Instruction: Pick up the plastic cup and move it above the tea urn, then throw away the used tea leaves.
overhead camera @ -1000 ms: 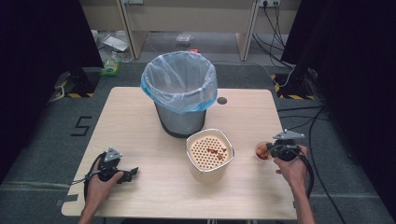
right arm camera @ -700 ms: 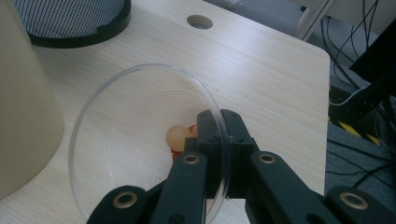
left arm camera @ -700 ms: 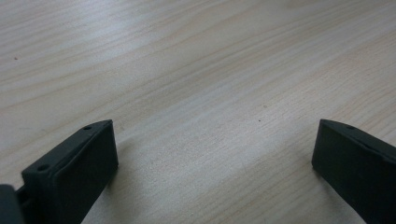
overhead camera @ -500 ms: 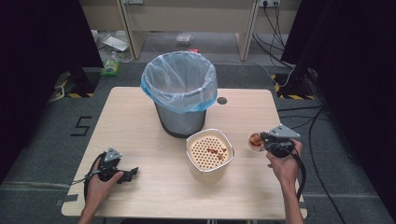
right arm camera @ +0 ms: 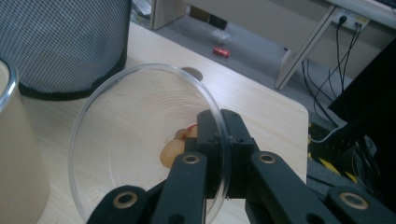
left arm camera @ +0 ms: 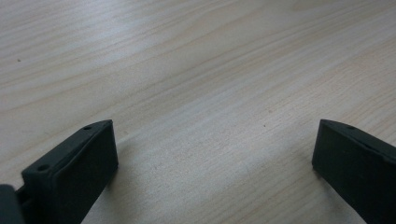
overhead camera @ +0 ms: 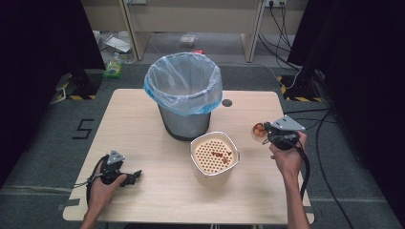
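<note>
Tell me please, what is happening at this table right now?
A person works with two handheld grippers. The right gripper is shut on the rim of a clear glass bowl with food scraps in it, held above the table beside the cream strainer container. The left gripper rests open on the table. A lined trash bin stands behind.

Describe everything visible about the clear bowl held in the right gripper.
The clear bowl is small, round and transparent, glass or plastic by its look, with a thin rim. The right gripper is shut on its rim, one jaw inside and one outside. It is tilted on its side, above the table, right of the cream strainer container. A few pale orange food pieces lie inside near the jaws.
</note>
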Demonstrator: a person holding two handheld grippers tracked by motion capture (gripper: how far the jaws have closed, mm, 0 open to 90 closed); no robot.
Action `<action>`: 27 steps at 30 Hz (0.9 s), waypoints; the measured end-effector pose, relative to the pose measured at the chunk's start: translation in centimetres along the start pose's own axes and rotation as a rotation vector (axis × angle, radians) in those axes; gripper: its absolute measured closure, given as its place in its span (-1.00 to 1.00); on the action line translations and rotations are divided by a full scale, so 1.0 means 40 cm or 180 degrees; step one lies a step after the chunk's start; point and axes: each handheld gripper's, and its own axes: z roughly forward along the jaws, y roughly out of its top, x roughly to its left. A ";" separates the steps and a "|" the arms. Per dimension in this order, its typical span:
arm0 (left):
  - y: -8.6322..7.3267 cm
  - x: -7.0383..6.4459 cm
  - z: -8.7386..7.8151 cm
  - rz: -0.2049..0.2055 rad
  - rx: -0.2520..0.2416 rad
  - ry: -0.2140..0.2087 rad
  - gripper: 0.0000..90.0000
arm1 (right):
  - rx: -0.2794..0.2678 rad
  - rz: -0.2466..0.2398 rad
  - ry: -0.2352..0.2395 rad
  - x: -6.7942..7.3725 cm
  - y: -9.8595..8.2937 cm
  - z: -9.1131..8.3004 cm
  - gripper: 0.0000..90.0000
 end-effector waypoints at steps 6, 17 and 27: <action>0.000 0.000 0.000 0.0000 -0.0001 0.0001 -1.00 | -0.0226 -0.0138 0.0014 0.029 0.052 -0.016 0.95; 0.000 0.000 0.000 0.0002 0.0002 0.0001 -1.00 | -0.0529 -0.0665 -0.0133 0.106 0.119 -0.037 0.95; -0.001 -0.001 -0.001 0.0001 0.0004 0.0009 -1.00 | -0.0848 -0.1220 -0.0215 0.197 0.146 -0.042 0.96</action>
